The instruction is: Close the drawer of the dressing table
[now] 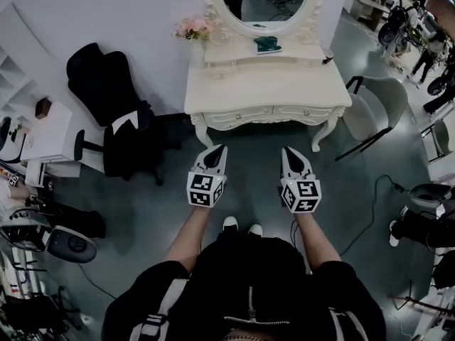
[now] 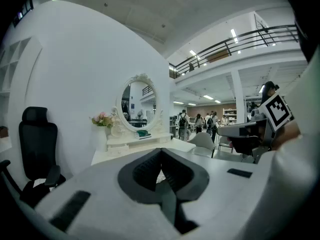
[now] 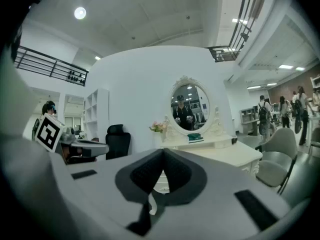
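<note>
Standing at the far side, the dressing table (image 1: 266, 91) shows its drawers (image 1: 244, 116) seemingly flush with its front, so the closing looks already done. The left gripper (image 1: 220, 148) and right gripper (image 1: 288, 150) hang near the person, well apart from it, with jaws pressed together and empty.

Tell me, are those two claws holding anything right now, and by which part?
Nothing is held. The left gripper and the right gripper both have their jaws together with nothing between them, in the air short of the dressing table.
</note>
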